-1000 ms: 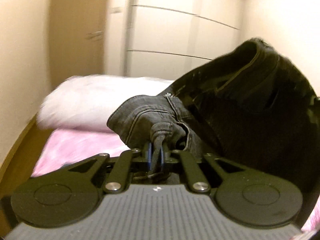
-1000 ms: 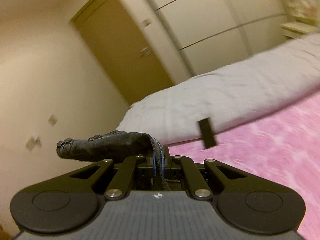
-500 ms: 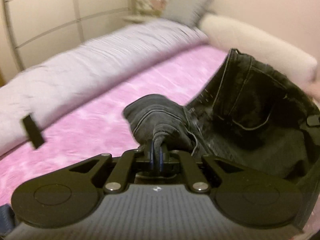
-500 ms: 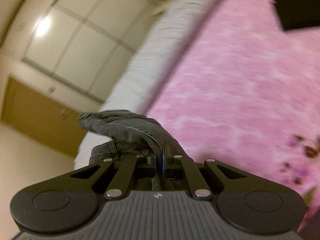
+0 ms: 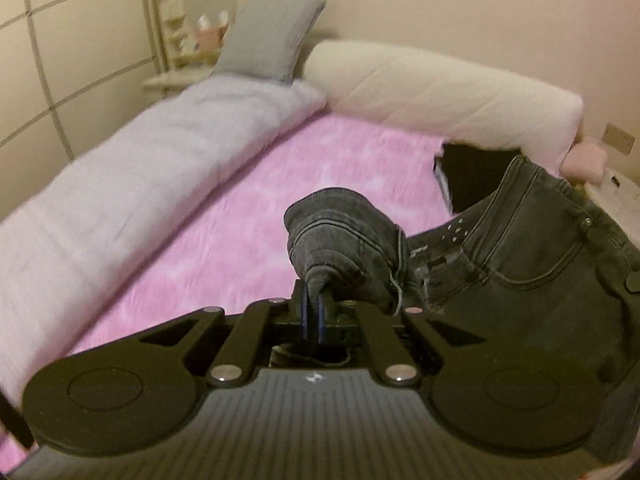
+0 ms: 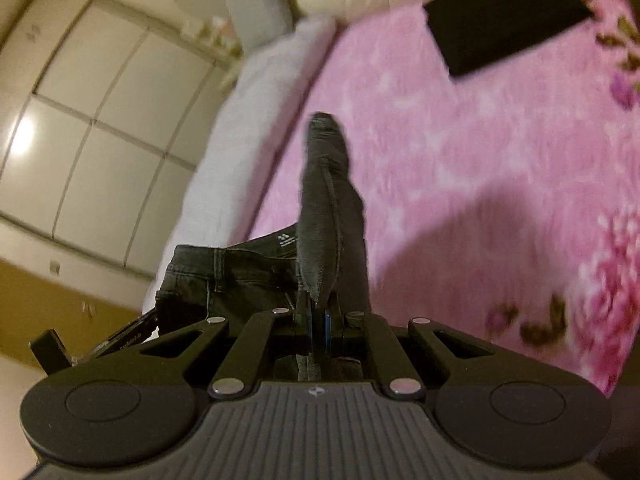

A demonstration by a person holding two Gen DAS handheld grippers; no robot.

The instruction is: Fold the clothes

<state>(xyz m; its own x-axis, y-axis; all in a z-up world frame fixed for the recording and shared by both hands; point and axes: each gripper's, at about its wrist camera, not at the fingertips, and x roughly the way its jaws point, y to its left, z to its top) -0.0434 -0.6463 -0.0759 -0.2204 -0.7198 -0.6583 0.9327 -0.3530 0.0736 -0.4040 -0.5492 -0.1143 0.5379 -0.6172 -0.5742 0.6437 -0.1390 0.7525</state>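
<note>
Dark grey jeans [image 5: 532, 248] hang in the air over a pink bed cover [image 5: 248, 216]. My left gripper [image 5: 313, 304] is shut on a bunched fold of the jeans' waistband, with the pocket side spreading off to the right. In the right wrist view, my right gripper [image 6: 319, 312] is shut on another fold of the jeans [image 6: 332, 208], which stands up ahead of the fingers; the waistband with its label trails to the left.
A pink floral bed cover [image 6: 480, 140] lies below. A grey-white duvet [image 5: 132, 160] runs along the left side, with a cream bolster [image 5: 440, 88] and a grey pillow [image 5: 272, 36] at the head. A black flat rectangle [image 6: 508, 16] lies on the bed. White wardrobe doors [image 6: 80, 120] stand beyond.
Both grippers have swung round with the jeans, from facing the door and wardrobe to facing the bed's head. The jeans stay gripped and now hang over the pink cover.
</note>
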